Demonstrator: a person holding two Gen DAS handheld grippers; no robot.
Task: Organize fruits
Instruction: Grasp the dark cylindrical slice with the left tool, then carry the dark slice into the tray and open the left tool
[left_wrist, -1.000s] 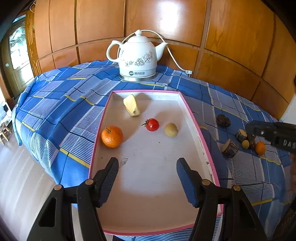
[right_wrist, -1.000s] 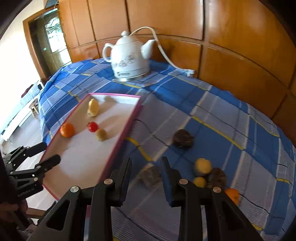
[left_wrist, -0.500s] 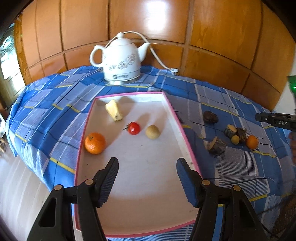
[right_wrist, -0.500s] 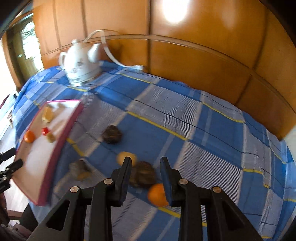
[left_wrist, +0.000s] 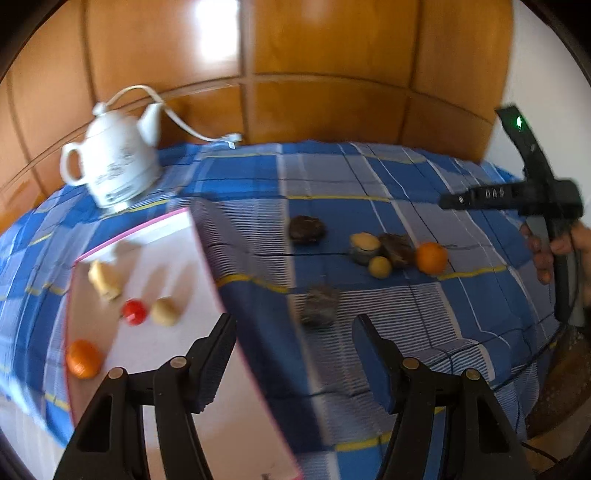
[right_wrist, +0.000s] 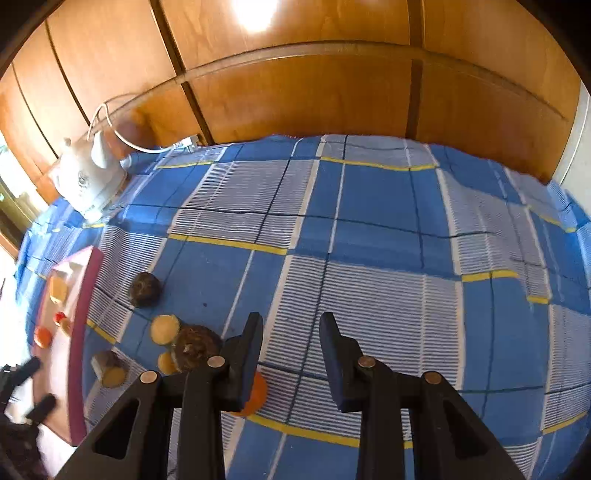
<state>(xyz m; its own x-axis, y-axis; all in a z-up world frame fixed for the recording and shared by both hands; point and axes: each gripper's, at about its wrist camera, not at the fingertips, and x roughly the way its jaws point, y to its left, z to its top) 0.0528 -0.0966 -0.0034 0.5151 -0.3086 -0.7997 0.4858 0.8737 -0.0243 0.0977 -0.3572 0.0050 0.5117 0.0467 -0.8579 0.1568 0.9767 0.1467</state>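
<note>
A pink-rimmed white tray (left_wrist: 207, 273) holds an orange (left_wrist: 83, 359), a red tomato (left_wrist: 133, 312), a pale round fruit (left_wrist: 164, 312) and a yellow piece (left_wrist: 104, 281). On the blue checked cloth lie a second orange (left_wrist: 430, 257), a small yellow fruit (left_wrist: 379, 266), a dark round lump (left_wrist: 306, 229) and wood pieces (left_wrist: 319, 304). My left gripper (left_wrist: 293, 338) is open and empty, over the tray's right edge. My right gripper (right_wrist: 291, 341) is open and empty, with the loose orange (right_wrist: 255, 397) half hidden behind its left finger.
A white electric kettle (left_wrist: 114, 166) with a cord stands at the back left of the table. Wood wall panels run behind the table. The right gripper (left_wrist: 517, 195) and the hand that holds it show at the right of the left wrist view.
Both grippers have swung to the right. The left one now looks past the tray at the loose fruit. The right one has passed over the loose fruit toward bare cloth.
</note>
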